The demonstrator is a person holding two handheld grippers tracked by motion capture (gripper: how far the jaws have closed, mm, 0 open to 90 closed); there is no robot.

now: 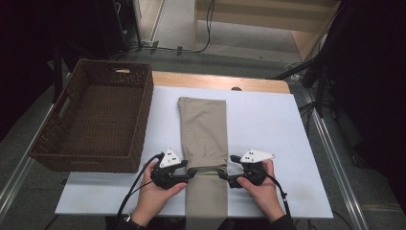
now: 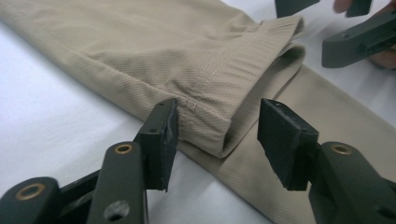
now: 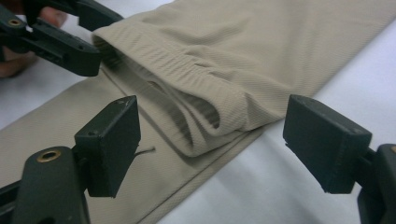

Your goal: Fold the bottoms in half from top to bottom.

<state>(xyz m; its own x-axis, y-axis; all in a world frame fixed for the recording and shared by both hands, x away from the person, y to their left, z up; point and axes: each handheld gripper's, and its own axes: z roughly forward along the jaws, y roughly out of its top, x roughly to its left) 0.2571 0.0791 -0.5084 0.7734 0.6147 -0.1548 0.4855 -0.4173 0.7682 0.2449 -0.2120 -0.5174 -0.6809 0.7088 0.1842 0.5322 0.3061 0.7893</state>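
A pair of beige trousers (image 1: 203,129) lies folded lengthwise on the white table cover (image 1: 268,134), its upper layer ending in a stitched edge near the front. My left gripper (image 1: 191,171) sits at that edge's left corner. In the left gripper view the jaws (image 2: 217,126) straddle the folded corner (image 2: 210,126), and the right pad (image 2: 285,140) stands clear of the cloth. My right gripper (image 1: 221,173) is at the right corner. Its jaws (image 3: 210,135) are wide apart around the layered edge (image 3: 205,116) without touching it.
A brown wicker basket (image 1: 143,120) stands at the left of the table, overhanging the left edge. A lower trouser layer (image 1: 206,201) runs off the table's front edge between the person's hands. Bare white cover lies to the right of the trousers.
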